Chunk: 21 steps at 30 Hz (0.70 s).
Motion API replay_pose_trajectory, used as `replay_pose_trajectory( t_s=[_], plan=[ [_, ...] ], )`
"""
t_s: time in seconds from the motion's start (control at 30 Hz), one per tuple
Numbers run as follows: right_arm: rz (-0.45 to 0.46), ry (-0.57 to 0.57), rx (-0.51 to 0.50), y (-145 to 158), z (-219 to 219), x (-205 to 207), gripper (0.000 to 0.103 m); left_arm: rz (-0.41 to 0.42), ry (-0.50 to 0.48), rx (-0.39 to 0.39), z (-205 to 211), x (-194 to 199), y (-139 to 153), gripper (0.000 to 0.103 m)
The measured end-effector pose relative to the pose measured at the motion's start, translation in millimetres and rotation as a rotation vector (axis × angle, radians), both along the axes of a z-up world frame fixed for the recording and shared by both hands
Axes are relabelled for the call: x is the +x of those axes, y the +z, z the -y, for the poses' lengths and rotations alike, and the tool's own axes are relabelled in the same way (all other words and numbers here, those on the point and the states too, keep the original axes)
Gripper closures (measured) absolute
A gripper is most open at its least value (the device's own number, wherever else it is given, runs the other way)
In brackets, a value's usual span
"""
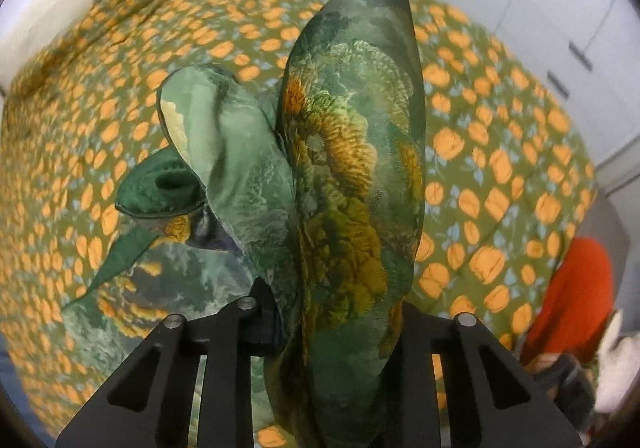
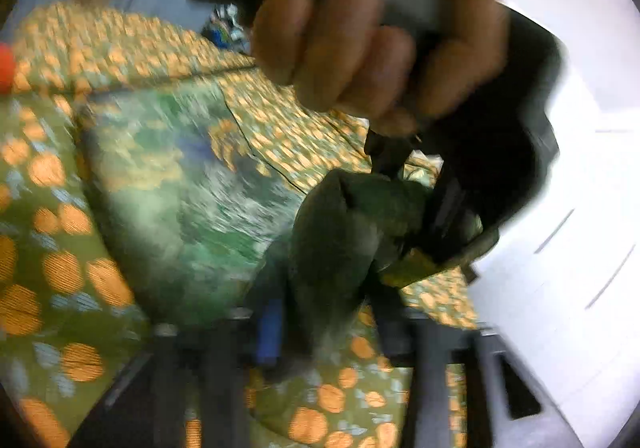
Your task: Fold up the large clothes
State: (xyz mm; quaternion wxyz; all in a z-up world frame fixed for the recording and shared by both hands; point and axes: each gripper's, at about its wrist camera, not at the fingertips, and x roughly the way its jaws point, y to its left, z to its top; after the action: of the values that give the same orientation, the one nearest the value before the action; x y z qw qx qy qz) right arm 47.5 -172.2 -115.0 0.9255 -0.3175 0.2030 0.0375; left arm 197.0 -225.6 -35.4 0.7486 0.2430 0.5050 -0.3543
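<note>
My left fingers (image 1: 320,328) pinched a bunched fold of the green floral garment (image 1: 352,175), pressed close on the cloth so that it stood up between them in a tall ruffle. The garment's printed side, dark green with golden blooms, rose straight ahead of my left wrist, and a paler flap curled off to the left of it. The rest of the cloth trailed down onto the bedspread (image 1: 500,167), an olive cover dotted with orange shapes, which filled the bed beneath. A red cloth (image 1: 576,288) lay at the bed's edge, low on the right of that view, with white cupboard doors (image 1: 580,47) beyond it.

From my right wrist the picture was blurred. My right fingers (image 2: 328,328) stood spread, and a dark green tail of the garment hung between them; whether the pads touched it I could not tell. Ahead of them my other hand (image 2: 380,47) gripped the handle of the left tool, whose tips bit the gathered cloth. To the left of that, a broad flat part of the garment lay on the bedspread.
</note>
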Motion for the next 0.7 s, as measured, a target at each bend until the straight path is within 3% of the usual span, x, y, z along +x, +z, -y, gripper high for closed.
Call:
replay_pose_trajectory(
  t_s=[0.03,0.17,0.27,0.37,0.57,0.7],
  plan=[
    [-0.017,0.015,0.084,10,6,-10,0.023,-0.012,0.019,-0.028,-12,5,6,0.078],
    [-0.073,0.001,0.293,30,32,-27,0.022,-0.022,0.1,-0.111,-65,21,27,0.078],
    [-0.101,-0.051,0.386,34,53,-31,0.022,-0.029,0.191,-0.161,-118,37,32,0.078],
    [-0.123,-0.084,0.416,33,63,-24,0.022,-0.054,0.295,-0.21,-174,54,24,0.078],
    [-0.217,-0.081,0.53,35,63,4,0.022,-0.1,0.469,-0.239,-268,70,-32,0.078],
    [-0.279,-0.024,0.571,40,42,50,0.025,-0.165,0.573,-0.299,-317,79,-78,0.076]
  ],
)
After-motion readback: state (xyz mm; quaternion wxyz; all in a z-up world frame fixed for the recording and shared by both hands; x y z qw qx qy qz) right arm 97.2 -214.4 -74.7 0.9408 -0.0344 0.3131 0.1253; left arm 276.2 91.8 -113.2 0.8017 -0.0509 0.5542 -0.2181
